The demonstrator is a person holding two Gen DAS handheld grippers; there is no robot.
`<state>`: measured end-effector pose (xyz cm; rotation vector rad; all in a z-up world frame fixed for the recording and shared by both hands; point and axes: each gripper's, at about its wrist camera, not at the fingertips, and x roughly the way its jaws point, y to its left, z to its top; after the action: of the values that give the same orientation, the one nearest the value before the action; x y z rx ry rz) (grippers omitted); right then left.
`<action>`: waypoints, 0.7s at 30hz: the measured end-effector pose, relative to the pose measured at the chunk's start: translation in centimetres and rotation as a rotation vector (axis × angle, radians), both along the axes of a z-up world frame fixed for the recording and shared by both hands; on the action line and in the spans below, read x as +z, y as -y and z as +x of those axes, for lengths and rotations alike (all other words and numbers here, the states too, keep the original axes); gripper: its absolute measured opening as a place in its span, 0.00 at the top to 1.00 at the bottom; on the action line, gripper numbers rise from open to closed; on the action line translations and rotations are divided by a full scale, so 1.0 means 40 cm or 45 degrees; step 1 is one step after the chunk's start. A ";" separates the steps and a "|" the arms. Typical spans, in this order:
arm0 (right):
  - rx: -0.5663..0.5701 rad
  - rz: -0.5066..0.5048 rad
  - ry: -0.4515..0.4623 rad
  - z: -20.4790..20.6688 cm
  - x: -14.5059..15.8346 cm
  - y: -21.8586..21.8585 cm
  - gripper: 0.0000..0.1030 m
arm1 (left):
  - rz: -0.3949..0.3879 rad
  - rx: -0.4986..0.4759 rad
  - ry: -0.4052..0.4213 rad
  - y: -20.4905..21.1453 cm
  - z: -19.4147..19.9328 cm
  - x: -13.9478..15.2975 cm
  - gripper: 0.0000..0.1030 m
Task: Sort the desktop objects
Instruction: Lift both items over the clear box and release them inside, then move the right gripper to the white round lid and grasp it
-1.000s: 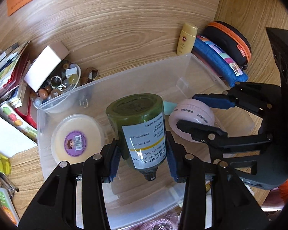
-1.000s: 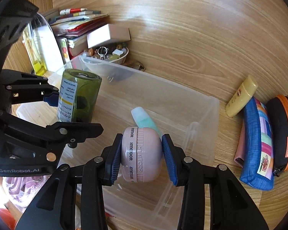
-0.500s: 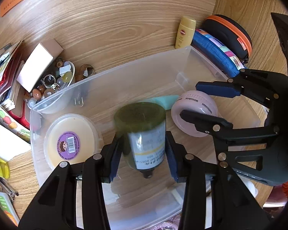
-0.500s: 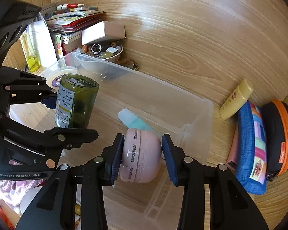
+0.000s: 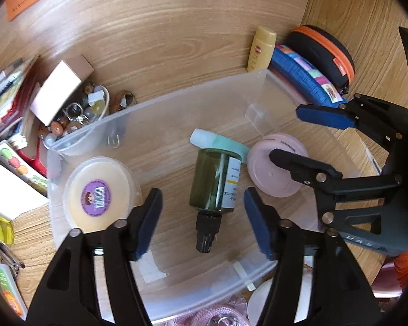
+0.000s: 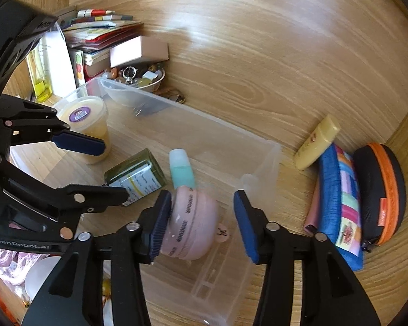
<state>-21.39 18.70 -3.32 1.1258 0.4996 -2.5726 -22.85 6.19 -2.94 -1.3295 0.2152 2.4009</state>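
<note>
Evidently both items are being dropped into the clear bin (image 5: 160,100) so the toiletries end up together. The green bottle (image 5: 217,182) lies on its side on the bin floor at mid-frame in the left view, cap toward the lower edge, beside a teal tube (image 5: 217,142) and a lidded tub (image 5: 100,193) at left. The left gripper (image 5: 201,220) has just been opening; its jaws stand wide, clear of the bottle on both sides. It points steeply down over the bin.

In the right view the pink jar (image 6: 190,225) sits at lower centre. The right gripper (image 6: 201,222) has also just been opening: its left pad is against the jar, the right pad apart, so the jar looks released. It too tilts downward.
</note>
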 end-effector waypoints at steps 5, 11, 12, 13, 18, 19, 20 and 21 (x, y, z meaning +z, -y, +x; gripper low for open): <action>-0.030 -0.059 -0.044 0.020 0.037 -0.034 0.35 | -0.002 0.008 -0.047 0.008 0.026 0.030 0.27; -0.051 -0.070 -0.110 0.061 0.077 -0.047 0.24 | 0.002 0.032 -0.081 0.018 0.057 0.055 0.22; -0.057 -0.066 -0.122 0.070 0.083 -0.047 0.23 | 0.000 0.038 -0.089 0.021 0.063 0.060 0.21; -0.062 -0.062 -0.131 0.078 0.087 -0.048 0.21 | -0.006 0.047 -0.100 0.024 0.072 0.065 0.20; -0.071 -0.058 -0.153 0.120 0.107 -0.050 0.19 | -0.051 0.107 -0.157 0.047 0.114 0.090 0.19; -0.073 -0.058 -0.156 0.128 0.111 -0.050 0.18 | -0.050 0.118 -0.167 0.054 0.123 0.094 0.19; -0.073 -0.059 -0.159 0.136 0.116 -0.050 0.17 | -0.048 0.128 -0.175 0.062 0.132 0.098 0.19; -0.072 -0.060 -0.162 0.143 0.119 -0.049 0.17 | -0.048 0.137 -0.185 0.070 0.142 0.102 0.15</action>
<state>-15.66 20.64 1.44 0.9784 0.4388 -2.7027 -17.17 3.37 1.15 -1.2121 0.2355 2.5989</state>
